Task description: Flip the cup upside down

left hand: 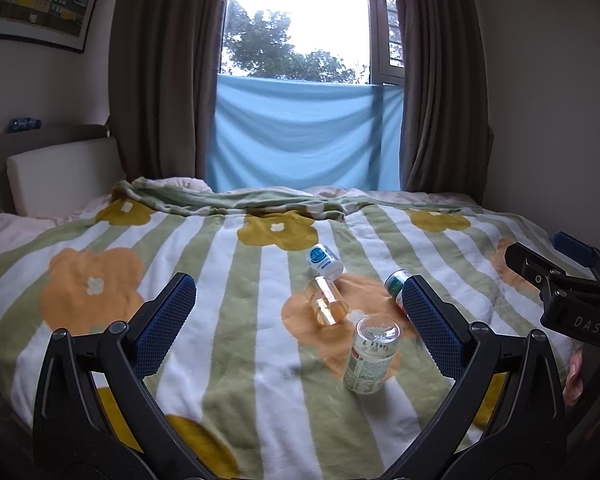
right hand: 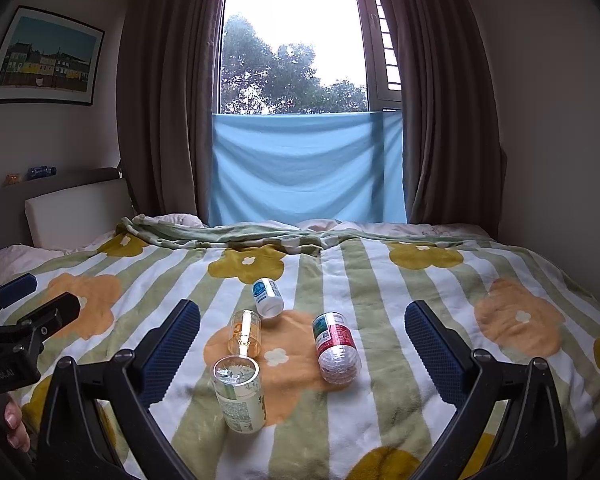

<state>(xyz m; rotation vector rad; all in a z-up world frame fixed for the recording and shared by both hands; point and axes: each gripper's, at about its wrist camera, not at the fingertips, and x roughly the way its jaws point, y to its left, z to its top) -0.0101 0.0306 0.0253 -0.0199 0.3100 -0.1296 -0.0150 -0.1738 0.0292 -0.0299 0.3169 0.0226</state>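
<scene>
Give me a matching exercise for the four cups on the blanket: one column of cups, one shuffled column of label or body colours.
1. nearest cup
2. amber cup
3. farthest cup
4. right-hand cup

A. white body, blue round label
B. red and green label, clear textured end
C. see-through orange, no label
D. pale green printed label, clear end up

Pairs: 1-D, 2-C, 3-A, 4-B

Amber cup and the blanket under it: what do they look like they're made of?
Amber cup: looks like clear tinted plastic, possibly glass; glossy, and the blanket's pattern shows through its wall. Blanket: soft fleece or plush, matte and fuzzy, printed with stripes and flowers; it dents and wrinkles under the containers.
</scene>
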